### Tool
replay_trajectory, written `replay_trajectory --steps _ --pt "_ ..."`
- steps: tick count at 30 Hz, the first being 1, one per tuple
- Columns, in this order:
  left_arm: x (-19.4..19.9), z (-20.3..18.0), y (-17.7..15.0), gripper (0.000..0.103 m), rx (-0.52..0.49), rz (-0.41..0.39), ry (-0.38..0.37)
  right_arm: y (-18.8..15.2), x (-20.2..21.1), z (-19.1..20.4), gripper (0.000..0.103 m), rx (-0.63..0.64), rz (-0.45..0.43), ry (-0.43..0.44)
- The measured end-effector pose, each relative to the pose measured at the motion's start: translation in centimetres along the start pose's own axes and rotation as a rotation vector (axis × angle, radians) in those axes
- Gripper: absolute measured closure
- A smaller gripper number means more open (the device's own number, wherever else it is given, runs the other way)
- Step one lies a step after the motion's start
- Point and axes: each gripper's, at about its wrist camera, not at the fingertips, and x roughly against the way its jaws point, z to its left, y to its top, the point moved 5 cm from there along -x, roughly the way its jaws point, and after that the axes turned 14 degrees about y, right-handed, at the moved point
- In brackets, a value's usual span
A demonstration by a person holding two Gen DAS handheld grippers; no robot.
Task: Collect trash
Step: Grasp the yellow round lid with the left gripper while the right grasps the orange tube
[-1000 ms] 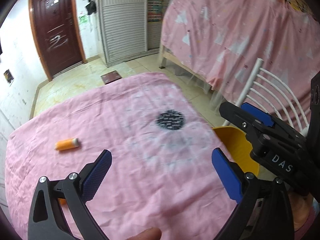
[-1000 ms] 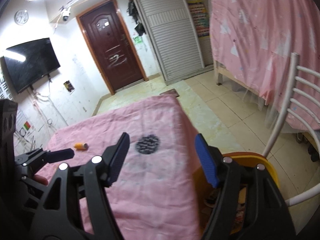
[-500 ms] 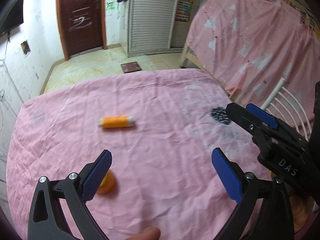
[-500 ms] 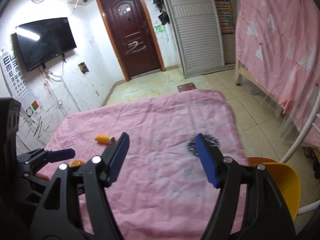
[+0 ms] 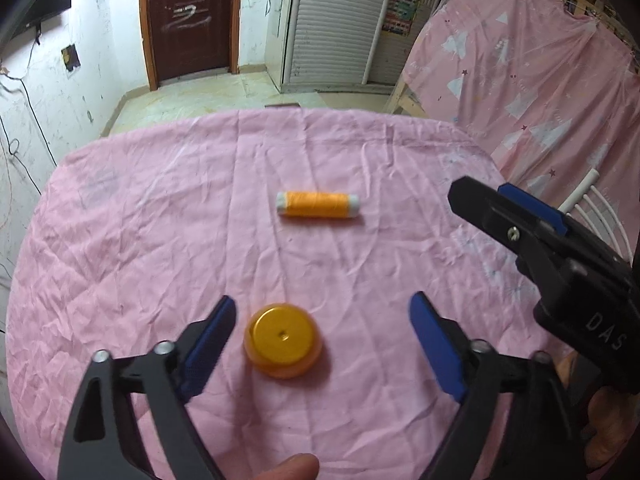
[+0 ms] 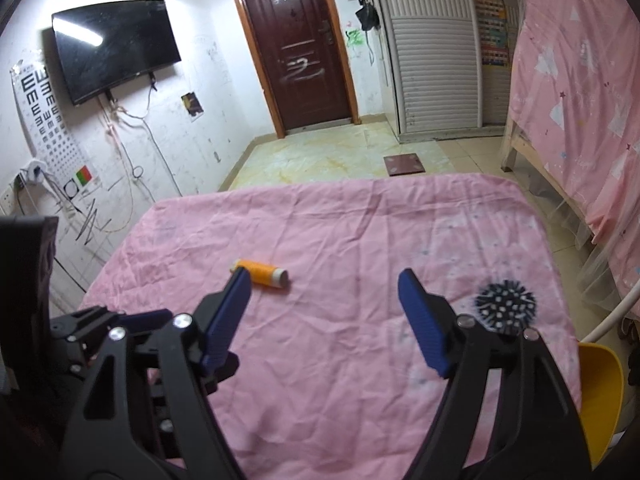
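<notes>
I hold the left gripper (image 5: 320, 340) spread wide and empty, with the orange cap (image 5: 283, 342) between its pads, nearer the left pad (image 5: 208, 344). I judge centring, lowering, then closing best. The right gripper (image 6: 326, 324) hovers wide and empty.

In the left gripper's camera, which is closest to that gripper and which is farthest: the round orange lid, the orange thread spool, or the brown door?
Nearest first from the left gripper, in its own view:
1. Round orange lid: on the pink cloth between the open fingers, nearer the left one.
2. Orange thread spool: lying on its side farther up the cloth, mid-table.
3. Brown door: across the room, beyond the table's far edge.
</notes>
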Motion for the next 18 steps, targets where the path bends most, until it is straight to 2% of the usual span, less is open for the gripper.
replay_trajectory --steps 4,8,10,18 --pt "-0.9 0.5 -0.4 0.04 0.001 0.015 0.002 0.0 -1.3 0.7 0.03 0.01 0.023 0.008" --pt "-0.7 0.8 -0.7 0.052 -0.01 -0.008 0.014 0.1 -2.7 1.3 0.03 0.022 0.05 0.014" --pt "-0.6 1.2 -0.9 0.07 -0.015 -0.023 0.039 0.1 -3.5 1.8 0.03 0.032 0.068 0.022" --pt "0.1 2.8 -1.3 0.07 -0.015 -0.032 0.028 0.2 -6.4 2.8 0.027 0.056 0.123 0.04"
